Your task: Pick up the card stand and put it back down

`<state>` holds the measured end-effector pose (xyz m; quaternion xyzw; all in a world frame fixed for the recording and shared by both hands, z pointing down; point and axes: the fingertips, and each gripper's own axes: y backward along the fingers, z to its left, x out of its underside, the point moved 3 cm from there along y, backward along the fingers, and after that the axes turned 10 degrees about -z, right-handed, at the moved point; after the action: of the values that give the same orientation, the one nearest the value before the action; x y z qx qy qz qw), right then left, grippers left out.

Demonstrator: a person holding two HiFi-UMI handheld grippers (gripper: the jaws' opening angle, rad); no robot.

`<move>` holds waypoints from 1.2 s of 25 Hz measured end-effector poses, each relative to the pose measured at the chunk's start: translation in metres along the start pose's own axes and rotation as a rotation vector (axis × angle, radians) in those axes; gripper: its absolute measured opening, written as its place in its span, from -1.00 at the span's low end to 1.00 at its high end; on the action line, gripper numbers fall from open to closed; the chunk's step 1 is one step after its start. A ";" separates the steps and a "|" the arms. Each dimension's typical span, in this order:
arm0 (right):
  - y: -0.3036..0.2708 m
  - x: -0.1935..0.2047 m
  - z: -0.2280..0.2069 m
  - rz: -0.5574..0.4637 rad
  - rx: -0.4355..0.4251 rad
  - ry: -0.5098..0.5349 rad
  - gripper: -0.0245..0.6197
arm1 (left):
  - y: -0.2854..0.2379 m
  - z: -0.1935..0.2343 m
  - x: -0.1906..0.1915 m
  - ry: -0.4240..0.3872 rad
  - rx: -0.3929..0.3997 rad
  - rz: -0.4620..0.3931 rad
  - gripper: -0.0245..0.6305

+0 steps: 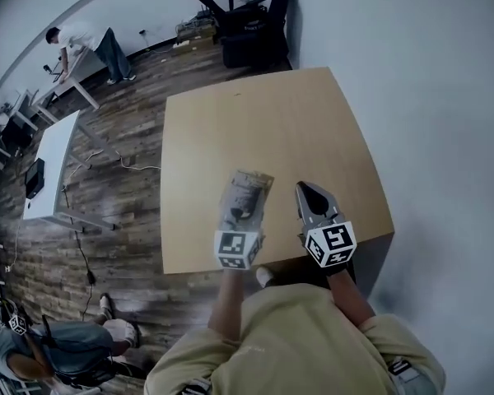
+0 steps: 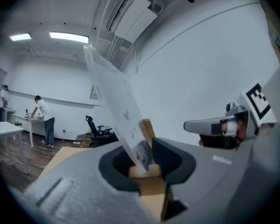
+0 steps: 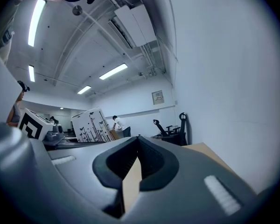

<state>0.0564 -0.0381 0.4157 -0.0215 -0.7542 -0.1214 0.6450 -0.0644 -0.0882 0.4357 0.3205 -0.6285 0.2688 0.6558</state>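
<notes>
Left gripper view: left gripper [image 2: 142, 160] jaws clamped on the card stand [image 2: 117, 101], tilted, over the near part of the desk [image 1: 272, 122]; right gripper [image 3: 136, 149] jaws closed, empty.

We see a light wooden surface [image 1: 272, 122] filling the middle of the head view. It stands on a dark wood-plank floor [image 1: 123, 212], with a pale wall [image 1: 428, 81] along the right. At the top centre, black office chairs [image 1: 247, 15] stand against that wall. In the upper left, a person in a white top [image 1: 86, 44] bends over a white desk [image 1: 76, 74]. At the left edge we find a second white desk [image 1: 53, 151] with a dark screen [image 1: 34, 177] on it, and a cable [image 1: 136, 167] trails over the floor beside it. Another person [image 1: 58, 348] shows at the lower left. Left of centre in the right gripper view stands a white box with dark plant prints [image 3: 89, 125], under long ceiling lights [image 3: 113, 71].
</notes>
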 end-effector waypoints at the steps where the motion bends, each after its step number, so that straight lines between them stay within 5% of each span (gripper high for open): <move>1: 0.013 -0.002 -0.011 0.002 0.026 0.000 -0.91 | -0.004 -0.015 0.002 0.006 0.022 0.008 -0.67; 9: 0.110 -0.026 -0.079 -0.006 0.179 -0.012 -0.91 | -0.034 -0.141 0.013 0.060 0.204 0.061 -0.67; 17: 0.176 -0.045 -0.126 -0.018 0.285 -0.032 -0.91 | -0.056 -0.227 0.018 0.069 0.296 0.097 -0.67; 30: 0.173 -0.006 -0.208 0.042 0.393 -0.071 -0.91 | -0.154 -0.245 0.078 0.031 0.391 0.205 -0.67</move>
<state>0.2913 0.0861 0.4653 0.0851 -0.7850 0.0424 0.6122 0.2171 -0.0068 0.4992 0.3718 -0.5837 0.4555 0.5600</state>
